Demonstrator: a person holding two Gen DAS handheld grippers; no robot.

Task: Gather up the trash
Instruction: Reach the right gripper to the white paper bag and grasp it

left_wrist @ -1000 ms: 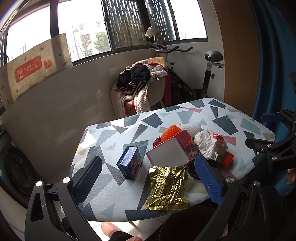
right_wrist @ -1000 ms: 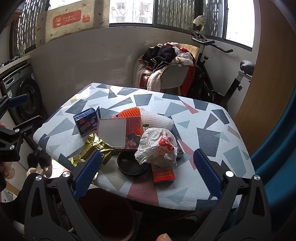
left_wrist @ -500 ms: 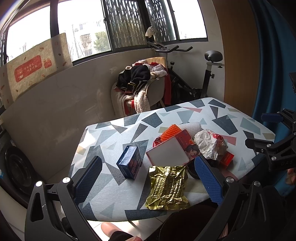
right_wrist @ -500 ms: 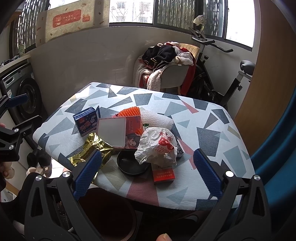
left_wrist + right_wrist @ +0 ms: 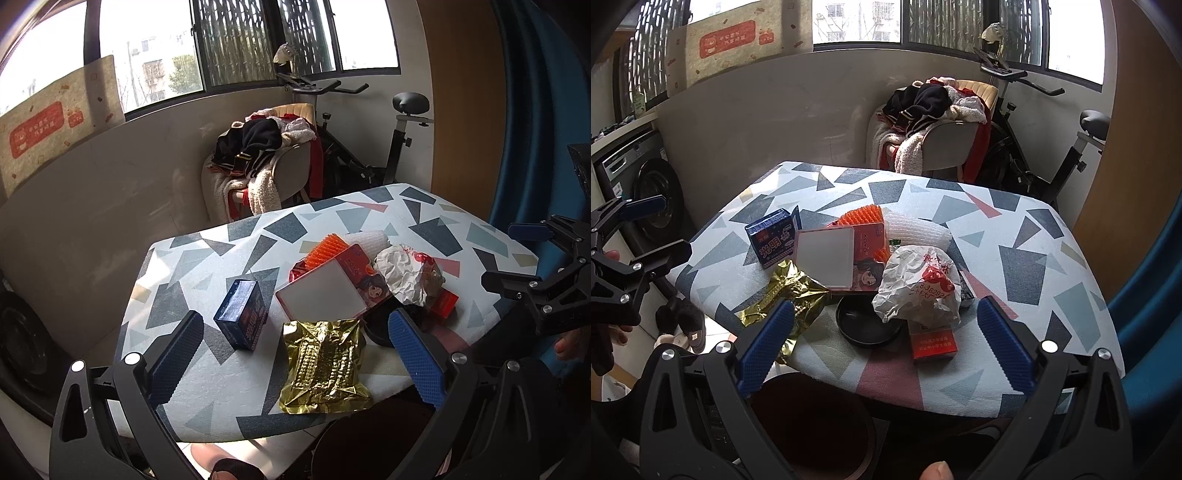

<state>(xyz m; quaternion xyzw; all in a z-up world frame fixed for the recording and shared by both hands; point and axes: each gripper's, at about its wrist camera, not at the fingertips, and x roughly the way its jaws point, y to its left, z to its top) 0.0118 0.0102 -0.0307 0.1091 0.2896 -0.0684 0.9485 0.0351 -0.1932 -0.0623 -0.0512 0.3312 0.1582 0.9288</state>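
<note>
Beneath barred windows, a patterned desk [image 5: 229, 373] is littered with trash. Both the left gripper [image 5: 295, 365] and right gripper [image 5: 882, 343] are held spread wide, empty. At the near edge, the gold foil wrapper [image 5: 325, 369] is judged light, crinkly and slippery, best pinched at its overhanging edge.

No visible change since earlier pictures.

A lived-in home: clothes-heaped chair [image 5: 934, 122]; exercise bike [image 5: 1045, 147]; washing machine [image 5: 646, 192]; patterned table [image 5: 1015, 236].
</note>
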